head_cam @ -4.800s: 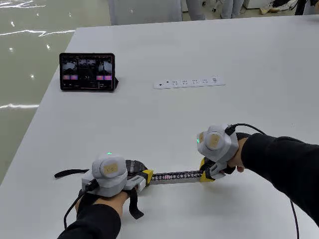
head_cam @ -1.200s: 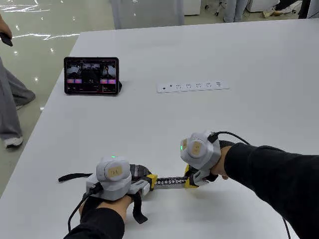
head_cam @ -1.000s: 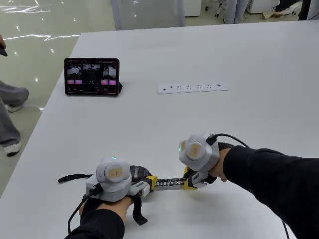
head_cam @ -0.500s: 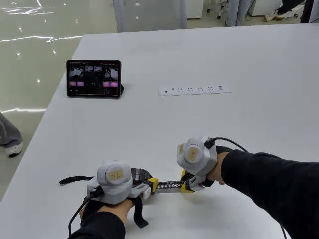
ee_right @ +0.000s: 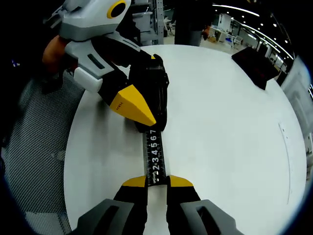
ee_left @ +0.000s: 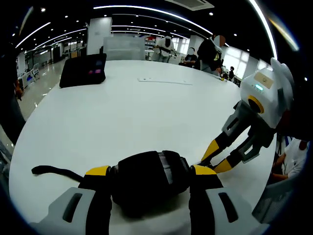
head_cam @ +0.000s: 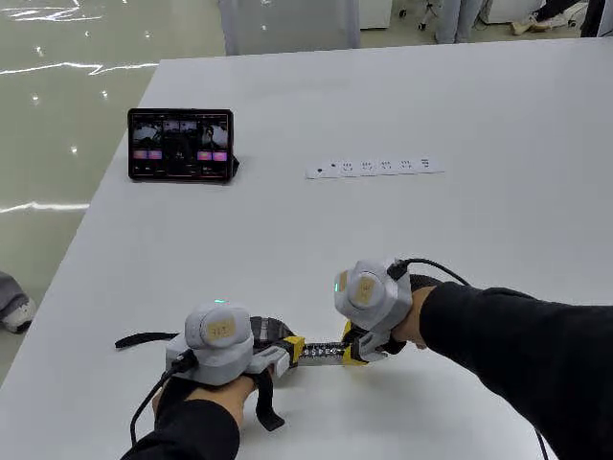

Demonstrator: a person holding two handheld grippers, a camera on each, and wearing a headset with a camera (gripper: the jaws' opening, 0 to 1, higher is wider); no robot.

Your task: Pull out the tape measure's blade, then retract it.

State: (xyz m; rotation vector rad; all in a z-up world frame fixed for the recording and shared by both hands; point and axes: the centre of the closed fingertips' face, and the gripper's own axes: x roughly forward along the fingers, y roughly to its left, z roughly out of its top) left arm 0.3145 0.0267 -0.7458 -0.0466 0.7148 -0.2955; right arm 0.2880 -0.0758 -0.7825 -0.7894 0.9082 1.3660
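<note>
Black tape measure case (ee_left: 149,183) clamped in left gripper (ee_left: 151,171); right gripper (ee_right: 156,181) pinches blade (ee_right: 154,154) near case. Short length exposed; retraction seemingly unfinished.

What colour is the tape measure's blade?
Black, with white numerals and tick marks. The blade shows best in the right gripper view.

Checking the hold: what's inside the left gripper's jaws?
The black tape case, pinched between the left gripper's yellow pads. Its blade runs out to the right gripper. The case's underside is hidden.
</note>
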